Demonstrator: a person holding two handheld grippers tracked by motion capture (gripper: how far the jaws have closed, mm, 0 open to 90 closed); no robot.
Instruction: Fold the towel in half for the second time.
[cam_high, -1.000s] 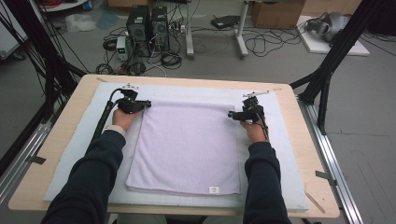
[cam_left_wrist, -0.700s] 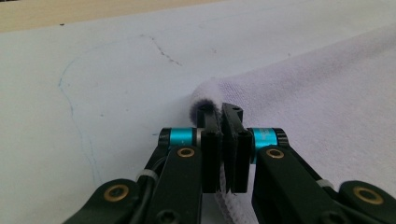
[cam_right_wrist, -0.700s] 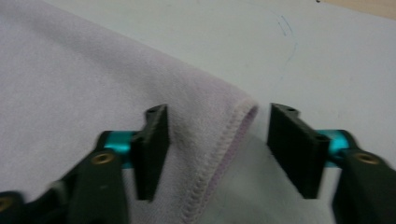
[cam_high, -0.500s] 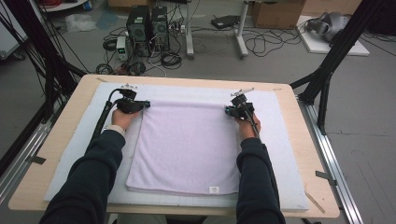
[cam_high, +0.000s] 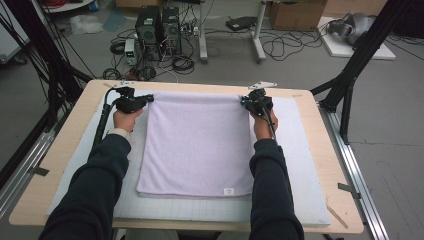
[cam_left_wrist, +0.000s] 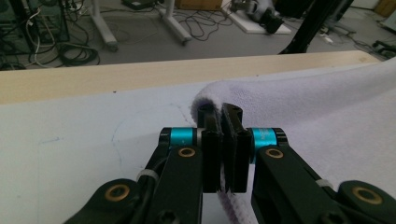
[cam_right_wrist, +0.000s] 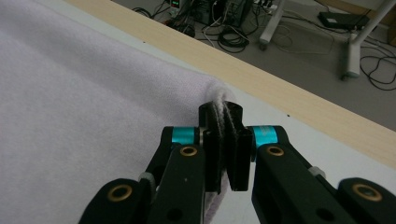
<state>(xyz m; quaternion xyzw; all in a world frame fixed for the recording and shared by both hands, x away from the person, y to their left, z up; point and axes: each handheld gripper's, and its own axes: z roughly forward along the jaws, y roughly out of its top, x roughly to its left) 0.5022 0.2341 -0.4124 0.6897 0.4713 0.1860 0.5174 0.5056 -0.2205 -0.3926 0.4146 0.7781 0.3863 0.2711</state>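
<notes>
A lavender towel (cam_high: 195, 145) lies flat on a white mat (cam_high: 295, 165) over the wooden table (cam_high: 52, 165). My left gripper (cam_high: 149, 98) is shut on the towel's far left corner. In the left gripper view the jaws (cam_left_wrist: 219, 112) pinch the folded hem, and the towel (cam_left_wrist: 303, 107) runs off to the right. My right gripper (cam_high: 245, 101) is shut on the far right corner. In the right gripper view the white-edged hem sits between the closed jaws (cam_right_wrist: 219, 109), and the towel (cam_right_wrist: 84, 116) spreads to the left. Both corners are raised slightly off the mat.
A small white label (cam_high: 229, 191) marks the towel's near edge. Beyond the table's far edge the floor holds tower computers (cam_high: 157, 25) and loose cables. Black frame posts (cam_high: 360, 60) stand at both sides, with metal rails (cam_high: 357, 165) along the table.
My right gripper moved left and farther away onto the towel's far right corner and closed on it. Both hands have since shifted toward the far edge, lifting the corners.
</notes>
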